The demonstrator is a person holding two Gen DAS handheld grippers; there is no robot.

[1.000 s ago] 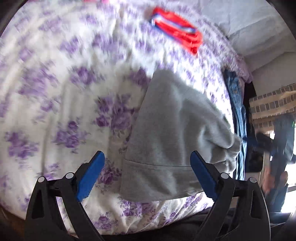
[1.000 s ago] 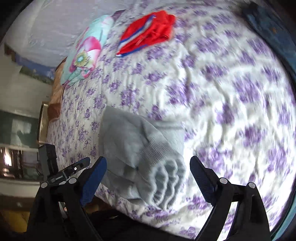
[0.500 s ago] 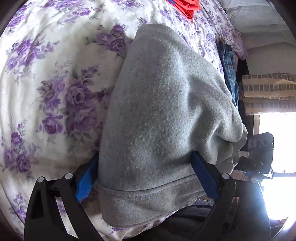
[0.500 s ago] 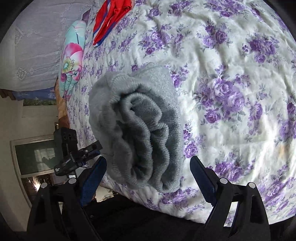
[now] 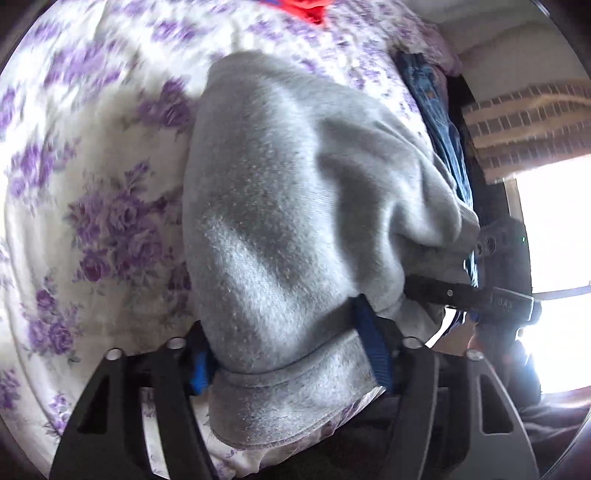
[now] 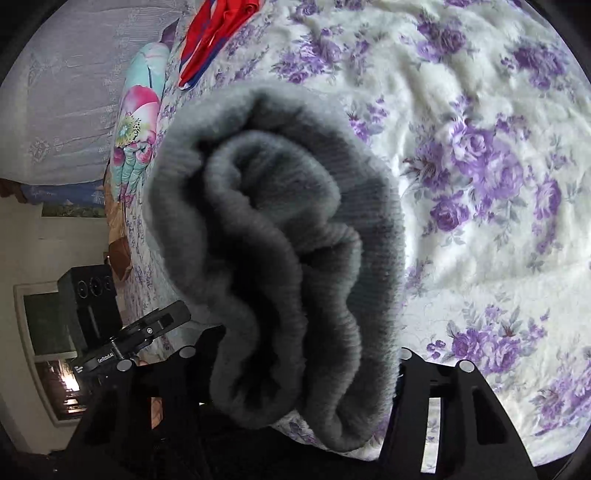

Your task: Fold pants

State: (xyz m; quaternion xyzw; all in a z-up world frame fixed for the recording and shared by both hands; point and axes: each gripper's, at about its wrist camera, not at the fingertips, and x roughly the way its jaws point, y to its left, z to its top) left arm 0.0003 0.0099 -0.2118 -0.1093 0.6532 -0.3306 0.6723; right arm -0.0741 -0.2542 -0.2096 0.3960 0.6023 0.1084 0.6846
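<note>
The grey sweatpants (image 5: 291,206) lie folded in a thick bundle on the purple-flowered bedspread (image 5: 92,192). My left gripper (image 5: 291,354) is shut on the hemmed end of the bundle, its blue pads pressed into the cloth. In the right wrist view the ribbed, bunched end of the sweatpants (image 6: 280,258) fills the middle. My right gripper (image 6: 306,376) is shut on that end, and its pads are hidden in the fabric. Each gripper shows at the edge of the other's view.
A red garment with blue and white stripes (image 6: 218,33) lies farther up the bed. A floral pillow (image 6: 138,125) sits by the curtain. Blue jeans (image 5: 439,122) lie along the bed's edge near a bright window (image 5: 554,266).
Both grippers moved in from above the bed onto the two ends of the grey bundle and closed on it. The bundle now fills both views.
</note>
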